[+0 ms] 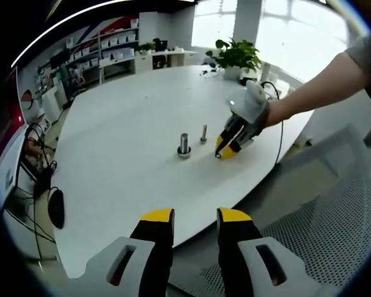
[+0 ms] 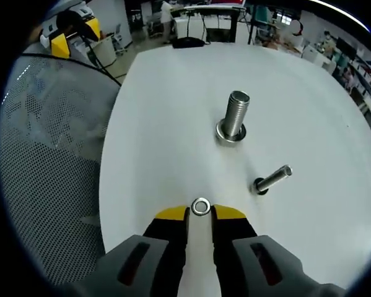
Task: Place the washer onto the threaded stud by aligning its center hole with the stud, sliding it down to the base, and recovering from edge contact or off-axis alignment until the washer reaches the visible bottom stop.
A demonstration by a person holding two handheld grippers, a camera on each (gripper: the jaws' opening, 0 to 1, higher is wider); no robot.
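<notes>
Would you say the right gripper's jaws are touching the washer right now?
Touching. In the right gripper view the washer sits pinched between the yellow tips of the right gripper, with no gap visible on either side.

Bright daylight from blown-out windows (image 1: 272,25); glare on the white table (image 2: 173,124); edges bend.

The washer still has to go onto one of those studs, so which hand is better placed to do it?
Right. Its gripper has the washer at its fingertips, near the slimmer threaded stud. The left gripper hangs back off the table edge.
</notes>
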